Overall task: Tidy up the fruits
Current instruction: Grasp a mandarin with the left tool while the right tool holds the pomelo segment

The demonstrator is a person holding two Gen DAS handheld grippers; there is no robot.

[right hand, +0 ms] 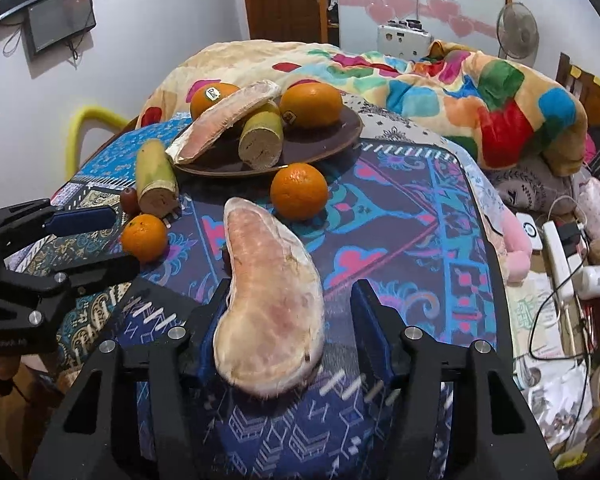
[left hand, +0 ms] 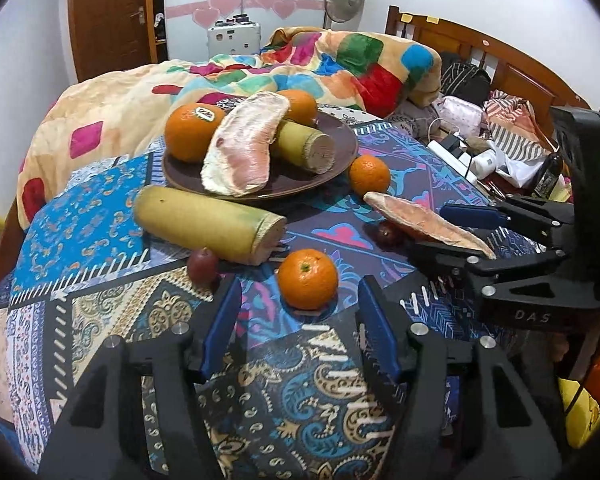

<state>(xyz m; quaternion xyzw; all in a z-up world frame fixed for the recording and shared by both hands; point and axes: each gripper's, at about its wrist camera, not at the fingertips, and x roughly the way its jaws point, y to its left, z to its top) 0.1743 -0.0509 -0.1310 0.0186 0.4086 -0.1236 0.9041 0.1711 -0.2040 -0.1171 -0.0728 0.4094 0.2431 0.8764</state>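
A small orange [left hand: 307, 279] sits on the patterned cloth just ahead of my left gripper [left hand: 298, 320], whose blue pads stand open on either side of it without touching. In the right wrist view that orange [right hand: 145, 237] lies off the tips of the left gripper [right hand: 112, 240]. A peeled pomelo segment [right hand: 272, 300] lies between the pads of my right gripper [right hand: 292, 320]. The left pad is against it, while a gap shows at the right pad. From the left wrist view the same segment [left hand: 424, 222] rests between the fingers of the right gripper [left hand: 456, 236].
A brown plate [left hand: 340, 148] holds two oranges, a pomelo segment and a cane piece. Another cane piece [left hand: 208, 228], a third orange [left hand: 369, 174] and two small dark red fruits [left hand: 202, 266] lie on the cloth. A blanket [left hand: 340, 64] lies behind; a power strip and cables [right hand: 560, 256] at right.
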